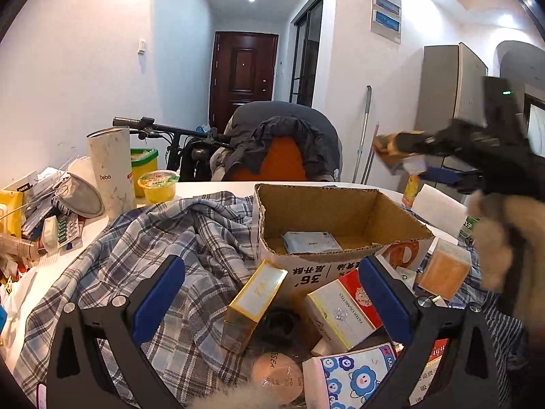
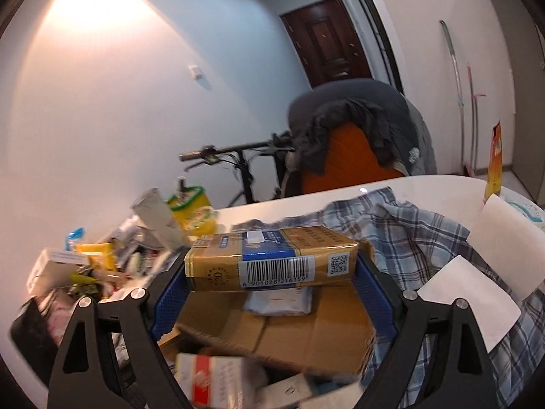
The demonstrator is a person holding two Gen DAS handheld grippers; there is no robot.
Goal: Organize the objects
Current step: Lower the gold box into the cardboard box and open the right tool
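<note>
An open cardboard box (image 1: 340, 218) stands on the plaid cloth with a pale packet (image 1: 311, 242) inside. My left gripper (image 1: 272, 293) is open and empty above a gold box (image 1: 257, 293), a white-and-red cigarette pack (image 1: 344, 306) and a blue-flowered tissue pack (image 1: 354, 375). My right gripper (image 2: 272, 269) is shut on a gold-and-blue cigarette pack (image 2: 272, 259), held above the cardboard box (image 2: 282, 330). In the left wrist view the right gripper (image 1: 402, 156) hangs high at the right, over the box, with the pack (image 1: 388, 151) in it.
A plaid shirt (image 1: 163, 248) covers the white table (image 1: 211, 187). At the left stand a marbled tumbler (image 1: 110, 170), a jelly cup (image 1: 158, 185) and a heap of packets (image 1: 44, 218). An orange chair (image 1: 282, 160) draped with clothes stands behind the table.
</note>
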